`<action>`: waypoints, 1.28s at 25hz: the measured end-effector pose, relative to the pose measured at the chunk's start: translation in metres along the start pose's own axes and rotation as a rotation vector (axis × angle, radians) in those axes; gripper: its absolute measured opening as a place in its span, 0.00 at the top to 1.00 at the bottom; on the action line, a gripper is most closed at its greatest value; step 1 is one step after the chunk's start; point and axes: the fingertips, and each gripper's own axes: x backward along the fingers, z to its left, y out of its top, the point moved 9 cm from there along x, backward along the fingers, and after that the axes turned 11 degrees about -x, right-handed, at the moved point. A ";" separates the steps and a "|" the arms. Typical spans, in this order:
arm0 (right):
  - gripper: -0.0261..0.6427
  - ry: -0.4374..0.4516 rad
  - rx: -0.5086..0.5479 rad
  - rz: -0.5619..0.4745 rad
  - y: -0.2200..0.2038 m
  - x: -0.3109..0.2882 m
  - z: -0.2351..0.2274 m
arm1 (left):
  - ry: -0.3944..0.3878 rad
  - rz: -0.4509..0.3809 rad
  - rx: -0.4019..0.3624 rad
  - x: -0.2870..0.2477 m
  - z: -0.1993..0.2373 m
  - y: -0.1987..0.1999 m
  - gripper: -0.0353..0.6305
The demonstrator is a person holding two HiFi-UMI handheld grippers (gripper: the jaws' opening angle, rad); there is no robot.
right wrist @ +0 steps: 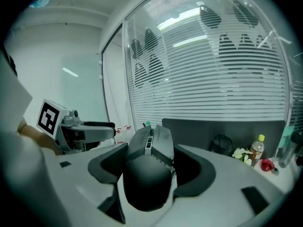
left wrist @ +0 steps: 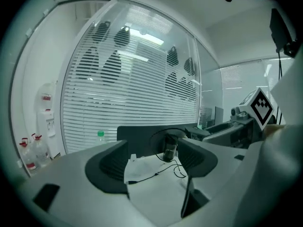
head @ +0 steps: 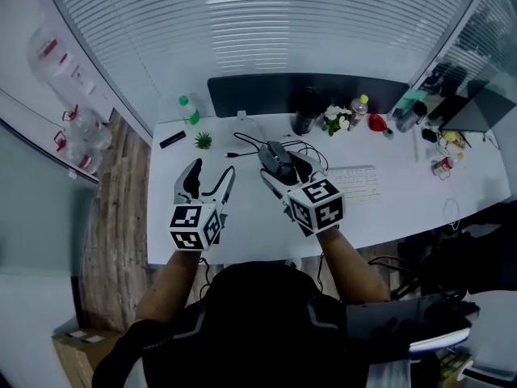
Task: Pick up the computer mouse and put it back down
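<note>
The black mouse (right wrist: 144, 174) is up off the white tabletop (head: 250, 217), held in the right hand-held gripper (head: 289, 168). Its two jaws are clamped on the sides of the mouse, one on each side. The mouse looks smooth and a bit shiny, round at the back and long and sharp at the front, with a thin wheel down the middle. The jaws are grey and curved, with dark soft-looking pads (right wrist: 106, 167) inside. The bottom of the mouse is hidden, so I cannot see what is under it. The left hand-held gripper (head: 212, 176) is beside it, near but not touching, and its jaws are apart with nothing between them. Each gripper has a cube with black and white squares on the back. A thin black cable (left wrist: 157, 173) curls on the tabletop, but I cannot tell where it ends. A flat white keyboard (head: 355, 183) lies to the right, partly hidden by the right gripper. At the far edge stand a bottle (head: 189, 110) with a green cap, a small spiky plant (head: 203, 141), a dark cup (head: 306, 110) and little white flowers (head: 334, 120). Behind them are long striped blinds (head: 242, 39). The things at the far right are too small to make out.
</note>
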 end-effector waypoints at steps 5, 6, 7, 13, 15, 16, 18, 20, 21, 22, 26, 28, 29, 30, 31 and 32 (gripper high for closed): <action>0.52 -0.002 -0.004 -0.025 0.010 0.015 -0.004 | -0.014 -0.012 -0.005 -0.004 -0.009 0.014 0.43; 0.52 -0.004 -0.007 -0.031 0.012 0.019 -0.007 | -0.025 -0.005 -0.019 -0.007 -0.014 0.016 0.44; 0.52 -0.007 -0.016 -0.039 0.013 0.024 -0.011 | -0.040 0.004 -0.038 -0.010 -0.019 0.017 0.49; 0.52 -0.044 -0.047 -0.068 0.010 0.065 -0.046 | -0.116 -0.011 -0.045 -0.028 -0.065 0.025 0.51; 0.52 -0.058 -0.051 -0.082 0.011 0.083 -0.060 | -0.129 -0.010 -0.050 -0.037 -0.082 0.031 0.51; 0.52 -0.067 -0.055 -0.090 0.011 0.092 -0.068 | -0.139 -0.012 -0.051 -0.042 -0.092 0.034 0.51; 0.52 -0.083 -0.063 -0.107 0.012 0.110 -0.083 | -0.158 -0.024 -0.046 -0.051 -0.110 0.039 0.51; 0.52 -0.096 -0.072 -0.120 0.011 0.128 -0.096 | -0.164 -0.035 -0.043 -0.060 -0.126 0.044 0.51; 0.52 -0.103 -0.078 -0.126 0.011 0.136 -0.102 | -0.167 -0.037 -0.044 -0.064 -0.133 0.046 0.51; 0.52 -0.112 -0.084 -0.132 0.011 0.143 -0.107 | -0.174 -0.039 -0.047 -0.067 -0.139 0.049 0.51; 0.52 -0.176 -0.084 -0.160 0.009 0.170 -0.121 | -0.246 -0.062 -0.068 -0.073 -0.164 0.064 0.51; 0.52 -0.211 -0.097 -0.168 0.005 0.181 -0.124 | -0.290 -0.074 -0.084 -0.074 -0.175 0.068 0.51; 0.52 -0.229 -0.108 -0.172 0.004 0.186 -0.125 | -0.308 -0.081 -0.089 -0.075 -0.179 0.071 0.51; 0.52 -0.249 -0.117 -0.178 0.005 0.190 -0.127 | -0.323 -0.088 -0.089 -0.078 -0.181 0.073 0.51; 0.52 -0.271 -0.124 -0.184 0.006 0.194 -0.128 | -0.340 -0.095 -0.085 -0.082 -0.183 0.075 0.51; 0.52 -0.292 -0.130 -0.189 0.007 0.198 -0.129 | -0.360 -0.099 -0.078 -0.086 -0.185 0.075 0.51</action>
